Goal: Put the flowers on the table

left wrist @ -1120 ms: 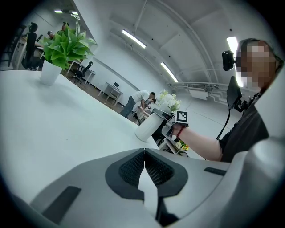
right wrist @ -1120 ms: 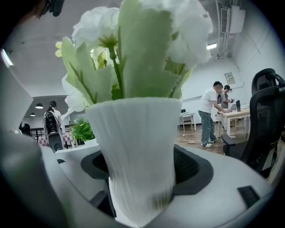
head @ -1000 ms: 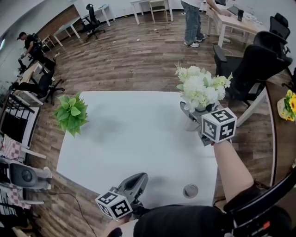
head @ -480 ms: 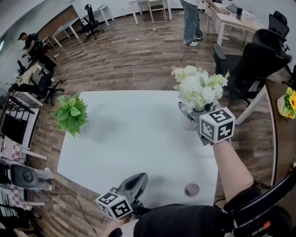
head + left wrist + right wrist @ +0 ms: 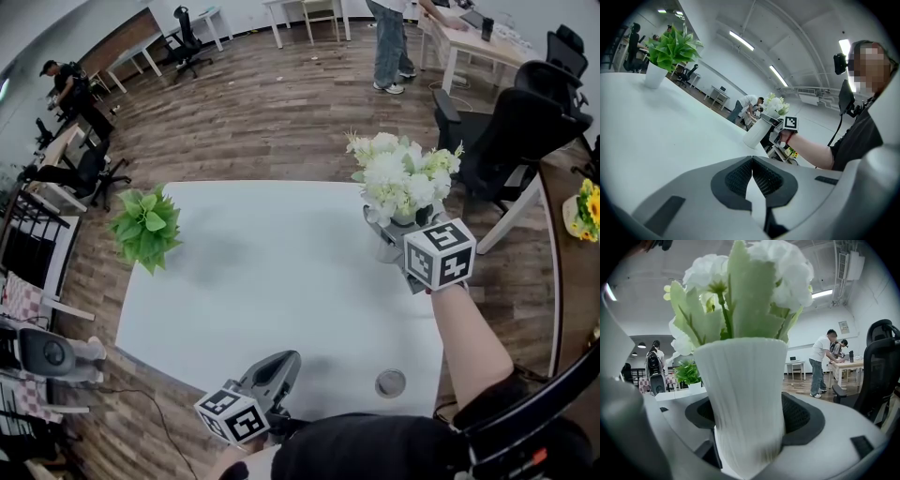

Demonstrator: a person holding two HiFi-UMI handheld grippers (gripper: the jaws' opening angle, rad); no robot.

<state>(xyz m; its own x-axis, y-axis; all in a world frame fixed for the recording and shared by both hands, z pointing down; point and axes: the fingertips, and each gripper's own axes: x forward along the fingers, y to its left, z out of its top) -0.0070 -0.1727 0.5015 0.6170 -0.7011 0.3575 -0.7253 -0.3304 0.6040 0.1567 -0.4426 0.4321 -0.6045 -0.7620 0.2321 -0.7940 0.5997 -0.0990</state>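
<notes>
— Flowers [image 5: 398, 178]: position?
— White bunch with pale green leaves, upright in a ribbed white vase [image 5: 745, 399]. It sits over the far right corner of the white table [image 5: 272, 281], right above the right gripper [image 5: 394, 234].
— Grip on the right side?
— Jaws stand wide, one on each side of the vase's lower body, with the dark pads [image 5: 802, 414] pressed against the ribs. The vase fills the whole gap. The marker cube [image 5: 441, 253] faces up, and the forearm reaches in from the near right.
— Is the base down on the tabletop?
— Cannot tell. In the left gripper view the foot of the vase looks level with the table edge, but contact is not clear.
— Left gripper [image 5: 281, 361]?
— Low at the near edge of the table, pointing across it toward the far side. Its jaws are together with the tips meeting, and nothing is between them.
— Other items on the table?
— A green plant [image 5: 145, 230] in a small white pot at the far left corner, well apart from the flowers. A round cable hole [image 5: 390, 382] near the near right edge.
— Surroundings?
— Wood floor. A black office chair [image 5: 511, 131] just beyond the flowers on the right. A person [image 5: 389, 47] stands at a desk far off.
</notes>
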